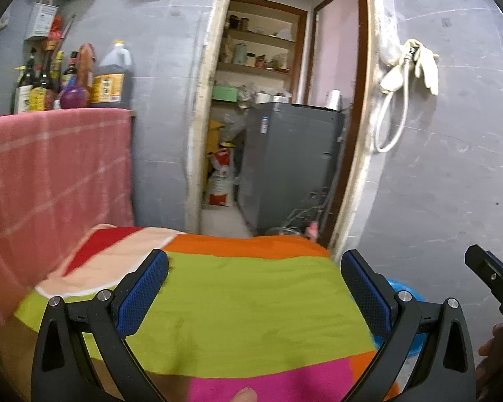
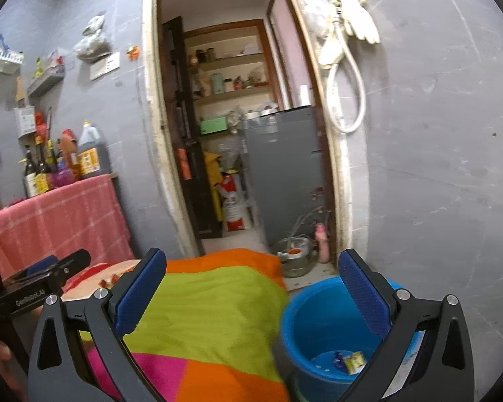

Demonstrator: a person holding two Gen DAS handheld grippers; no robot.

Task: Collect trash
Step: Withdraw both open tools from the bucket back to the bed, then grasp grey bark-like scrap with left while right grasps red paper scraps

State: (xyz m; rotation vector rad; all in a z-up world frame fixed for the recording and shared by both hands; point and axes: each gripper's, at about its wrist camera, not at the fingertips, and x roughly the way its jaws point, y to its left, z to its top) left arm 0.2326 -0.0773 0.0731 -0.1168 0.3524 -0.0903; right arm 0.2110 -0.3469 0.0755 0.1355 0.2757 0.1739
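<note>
Wrappers (image 2: 350,361) already lie crumpled at the bottom of the smooth blue plastic bucket (image 2: 305,321), at 5 o'clock in the right view, just beside the table's soft patchwork cloth (image 2: 214,308). Both your tools, left (image 1: 255,288) and right (image 2: 251,288), have their ribbed blue pads spread apart and empty. Small reddish scraps (image 2: 109,280) sit at 9 o'clock; I judge you should pinch them low and gently, so the cloth doesn't bunch

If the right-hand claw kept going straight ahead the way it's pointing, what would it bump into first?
Probably the colourful cloth over the table: the open right gripper points across it, with the blue bucket under its right finger. Depth is unclear; it might clear the far edge and reach the doorway.
</note>
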